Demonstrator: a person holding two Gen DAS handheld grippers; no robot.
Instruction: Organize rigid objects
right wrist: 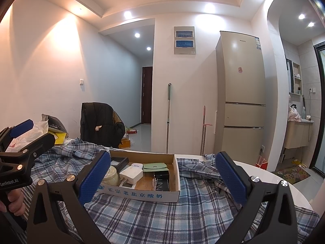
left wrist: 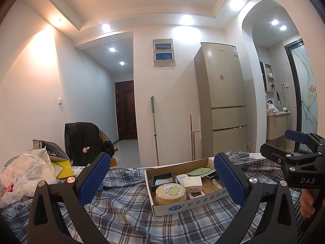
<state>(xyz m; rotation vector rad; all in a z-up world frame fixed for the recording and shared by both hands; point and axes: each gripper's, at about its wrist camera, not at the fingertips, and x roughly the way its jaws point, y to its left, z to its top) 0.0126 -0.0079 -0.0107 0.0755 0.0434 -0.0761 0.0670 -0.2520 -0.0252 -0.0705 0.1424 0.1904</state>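
Above the checked cloth [left wrist: 130, 213], both grippers, left [left wrist: 162, 180] and right [right wrist: 163, 178], spread wide, empty; risk of knocking the crowded box [right wrist: 142, 195] when reaching in.

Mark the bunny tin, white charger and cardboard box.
bunny tin [left wrist: 170, 190], left wrist view, lid top.
white charger [left wrist: 193, 182], left wrist view, top face.
cardboard box [right wrist: 140, 194], right wrist view, printed front wall.

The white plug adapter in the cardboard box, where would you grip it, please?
Grip the white plug adapter across its flat side faces, coming from above: it sits packed between the round rabbit tin and the brown block, so only its top is free.
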